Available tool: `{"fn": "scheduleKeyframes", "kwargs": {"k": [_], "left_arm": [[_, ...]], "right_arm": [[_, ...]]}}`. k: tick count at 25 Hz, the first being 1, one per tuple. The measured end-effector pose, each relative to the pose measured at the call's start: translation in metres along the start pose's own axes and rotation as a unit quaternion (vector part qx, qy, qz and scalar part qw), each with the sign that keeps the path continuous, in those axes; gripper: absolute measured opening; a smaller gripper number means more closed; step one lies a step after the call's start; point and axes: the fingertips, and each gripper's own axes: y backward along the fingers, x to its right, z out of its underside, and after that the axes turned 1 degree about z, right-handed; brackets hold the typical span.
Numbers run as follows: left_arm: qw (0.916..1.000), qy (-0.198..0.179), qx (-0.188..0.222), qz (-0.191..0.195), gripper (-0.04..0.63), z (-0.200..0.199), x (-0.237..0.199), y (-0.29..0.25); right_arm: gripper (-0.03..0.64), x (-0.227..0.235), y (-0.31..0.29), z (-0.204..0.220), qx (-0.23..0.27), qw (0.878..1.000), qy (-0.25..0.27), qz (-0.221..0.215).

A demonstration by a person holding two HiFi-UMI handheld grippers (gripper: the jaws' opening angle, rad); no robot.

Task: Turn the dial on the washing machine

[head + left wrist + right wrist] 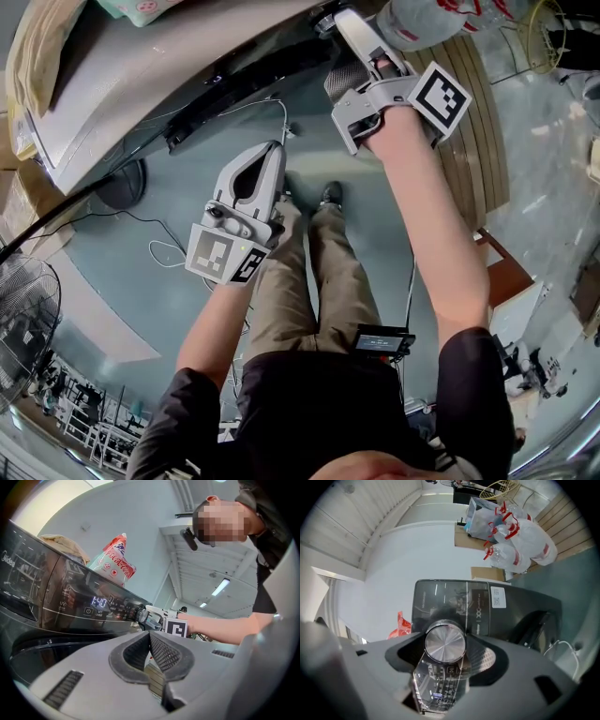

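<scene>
The washing machine (47, 602) has a dark control panel (478, 604) with a lit display (99, 603) reading 1:40. Its round silver dial (445, 642) sits between the pads of my right gripper (446, 645), which is shut on it. From the left gripper view, the dial (140, 614) shows with the right gripper (157, 617) clamped on its end. In the head view my right gripper (336, 19) reaches up to the machine's front (141, 84), hiding the dial. My left gripper (275, 150) hangs lower, away from the machine, its jaws (150, 638) shut on nothing.
A red-and-white bag (115, 557) lies on top of the machine. White plastic bags (520, 541) are piled against a slatted wooden wall (478, 141). A floor fan (23, 319) and loose cables (169, 251) are on the floor at the left.
</scene>
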Motion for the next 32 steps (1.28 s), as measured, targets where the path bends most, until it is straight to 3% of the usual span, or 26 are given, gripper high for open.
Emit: {"fn": "scheduleKeyframes", "kwargs": {"k": [7, 12, 22, 32], "left_arm": [[1.0, 0.002, -0.003, 0.003, -0.005, 0.002, 0.001, -0.002], [1.0, 0.001, -0.003, 0.002, -0.005, 0.001, 0.003, -0.004], [1.0, 0.005, -0.002, -0.002, -0.005, 0.005, -0.003, 0.0], [0.9998, 0.017, -0.007, 0.002, -0.005, 0.012, -0.001, -0.001]], "right_arm": [[0.276, 0.0, 0.0, -0.001, -0.001, 1.0, 0.005, -0.002], [0.276, -0.004, 0.001, -0.004, -0.007, 0.998, 0.068, 0.014], [0.276, -0.006, 0.0, -0.002, -0.008, 0.991, 0.134, 0.029], [0.275, -0.011, -0.002, 0.0, -0.016, 0.975, 0.218, 0.051]]}}
